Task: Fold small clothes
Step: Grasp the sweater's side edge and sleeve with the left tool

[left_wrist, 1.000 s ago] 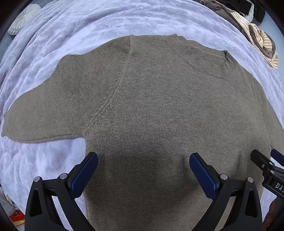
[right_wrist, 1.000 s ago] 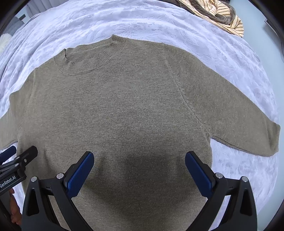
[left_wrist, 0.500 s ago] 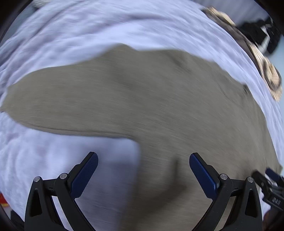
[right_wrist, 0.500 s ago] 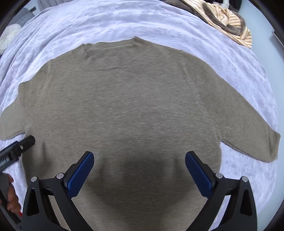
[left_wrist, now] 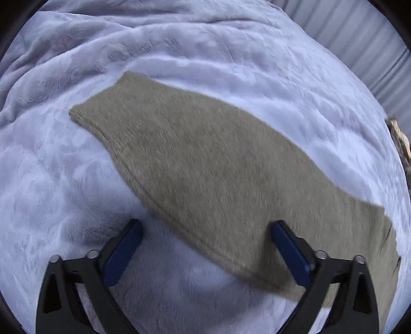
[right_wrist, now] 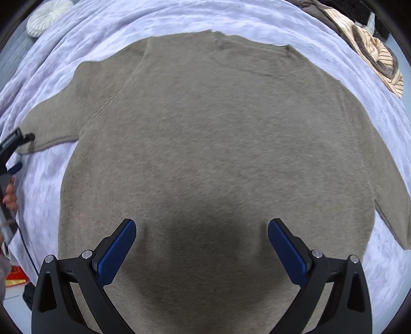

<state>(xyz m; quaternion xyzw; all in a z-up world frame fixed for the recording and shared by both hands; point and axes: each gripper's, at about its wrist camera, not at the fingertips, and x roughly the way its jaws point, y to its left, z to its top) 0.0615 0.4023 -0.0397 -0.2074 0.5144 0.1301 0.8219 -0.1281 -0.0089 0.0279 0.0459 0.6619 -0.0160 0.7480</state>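
Observation:
A taupe knit sweater (right_wrist: 205, 128) lies flat, front up, on a lavender blanket (left_wrist: 179, 51). In the left wrist view one sleeve (left_wrist: 205, 167) runs diagonally from its cuff at upper left to lower right. My left gripper (left_wrist: 205, 246) hovers over the sleeve's lower hem. Its jaws are closing, with the hem edge between them and the pads clear of the cloth. That left gripper (right_wrist: 21, 152) also shows at the sleeve cuff in the right wrist view. My right gripper (right_wrist: 201, 246) stands open above the sweater's lower body, holding nothing.
A heap of striped and brown clothes (right_wrist: 372, 59) lies at the blanket's far right. A round white cushion (right_wrist: 48, 15) sits at the far left. A hand (right_wrist: 10, 195) holds the left tool. A grey pleated curtain (left_wrist: 359, 46) stands beyond the bed.
The left gripper swept off the sweater's body out to the sleeve, rolling as it went, and its jaws narrowed a little. The right gripper slid left over the body, still open.

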